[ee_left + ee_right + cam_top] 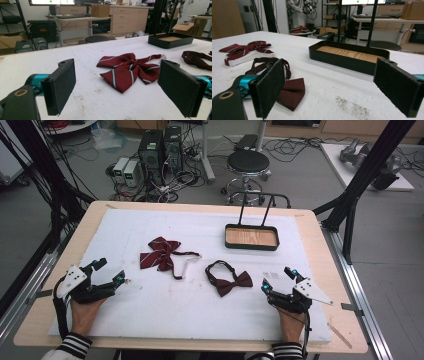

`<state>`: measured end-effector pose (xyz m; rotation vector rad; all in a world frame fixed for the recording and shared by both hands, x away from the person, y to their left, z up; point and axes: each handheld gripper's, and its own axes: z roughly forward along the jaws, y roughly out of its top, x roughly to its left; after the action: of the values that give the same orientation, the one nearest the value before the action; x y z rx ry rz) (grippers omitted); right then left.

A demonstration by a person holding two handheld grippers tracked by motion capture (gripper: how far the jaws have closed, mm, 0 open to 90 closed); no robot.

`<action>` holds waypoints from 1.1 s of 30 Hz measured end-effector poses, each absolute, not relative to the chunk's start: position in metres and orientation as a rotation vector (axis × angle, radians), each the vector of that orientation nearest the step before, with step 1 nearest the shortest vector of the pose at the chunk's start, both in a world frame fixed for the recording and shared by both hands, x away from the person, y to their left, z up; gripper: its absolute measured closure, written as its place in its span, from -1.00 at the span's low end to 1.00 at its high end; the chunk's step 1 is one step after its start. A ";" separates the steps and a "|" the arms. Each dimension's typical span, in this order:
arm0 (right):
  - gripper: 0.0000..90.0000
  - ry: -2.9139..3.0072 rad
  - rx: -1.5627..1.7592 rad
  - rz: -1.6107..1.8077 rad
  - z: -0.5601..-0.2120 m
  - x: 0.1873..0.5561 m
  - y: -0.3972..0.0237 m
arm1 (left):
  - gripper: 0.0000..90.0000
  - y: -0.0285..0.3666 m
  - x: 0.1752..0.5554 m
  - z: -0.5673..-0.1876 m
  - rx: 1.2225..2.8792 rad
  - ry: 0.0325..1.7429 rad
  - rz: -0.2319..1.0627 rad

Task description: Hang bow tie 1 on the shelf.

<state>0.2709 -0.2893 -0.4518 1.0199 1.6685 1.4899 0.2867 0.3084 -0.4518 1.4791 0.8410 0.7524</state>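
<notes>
Bow ties, striped (160, 253) and plain (229, 281), seemingly unlabelled, lie untouched between left gripper (111, 271) and right gripper (278, 278), jaws wide.

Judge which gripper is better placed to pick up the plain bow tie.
Right. The right gripper rests open just beside the plain bow tie, which lies at its jaw in its own view. The left gripper sits across the table, facing the striped bow tie instead.

Both grippers rest low at the white mat's (200, 315) near corners: left gripper (111, 271) and right gripper (278, 278), jaws spread wide, empty.
</notes>
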 end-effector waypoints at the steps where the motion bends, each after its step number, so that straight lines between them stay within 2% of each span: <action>1: -0.78 1.667 1.023 1.493 -0.452 0.271 -0.289 | -0.66 0.308 0.287 -0.452 1.478 0.841 0.750; 9: -0.78 1.667 1.029 1.497 -0.452 0.271 -0.289 | -0.66 0.312 0.292 -0.439 1.514 0.837 0.747; 23: -0.78 1.664 1.030 1.492 -0.452 0.272 -0.290 | -0.64 0.297 0.323 -0.397 1.670 0.714 0.756; 28: -0.78 1.663 1.035 1.492 -0.452 0.272 -0.290 | -0.64 0.285 0.342 -0.384 1.780 0.677 0.660; 33: -0.78 1.662 1.038 1.494 -0.452 0.271 -0.290 | -0.65 0.277 0.351 -0.380 1.849 0.655 0.622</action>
<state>0.2714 -0.2899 -0.4517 1.0380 1.6623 1.4941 0.3511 0.2770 -0.3796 1.8494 0.6555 0.6222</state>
